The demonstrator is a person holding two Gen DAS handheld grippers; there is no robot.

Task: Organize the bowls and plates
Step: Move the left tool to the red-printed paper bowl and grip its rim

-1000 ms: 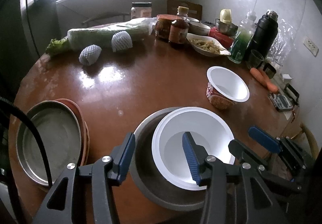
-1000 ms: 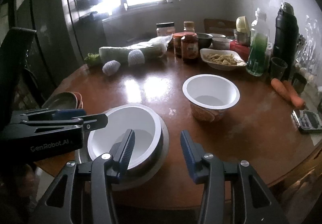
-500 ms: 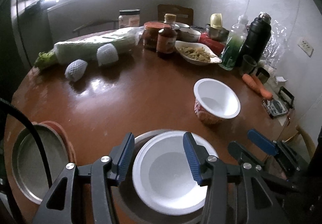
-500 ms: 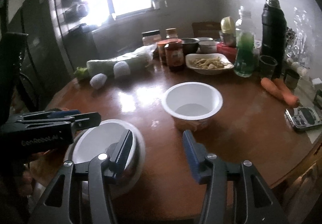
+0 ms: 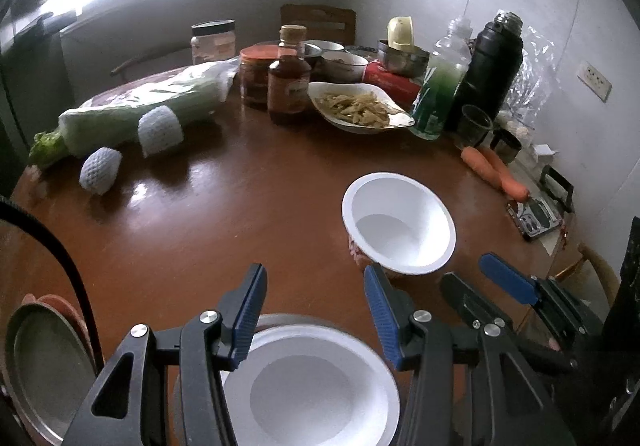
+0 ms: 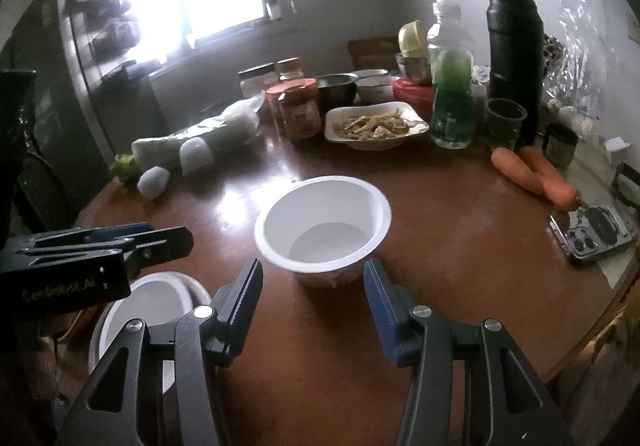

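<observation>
We are holding the right gripper with its jaws spread wide and empty, and the round white plastic bowl with the printed red outside is sitting straight ahead of them, just beyond the blue pads, centred in the gap. Being round, it has no long axis to line up with, so what matters is only that its rim is about as wide as the opening; we judge the jaws would do better pinching one wall of the bowl than trying to span it.

We are keeping the left gripper open too, gripping nothing, and it is hovering above the other white bowl, which is nested in a grey metal bowl at the near edge of the brown round wooden surface. From the left view the loose white bowl lies ahead and to the right, so the right hand is plainly the nearer one.

Further out on the left, a stack of a grey metal plate on reddish plates is resting at the surface's edge. Stacking the loose bowl into the nested one looks like the step in hand.
</observation>
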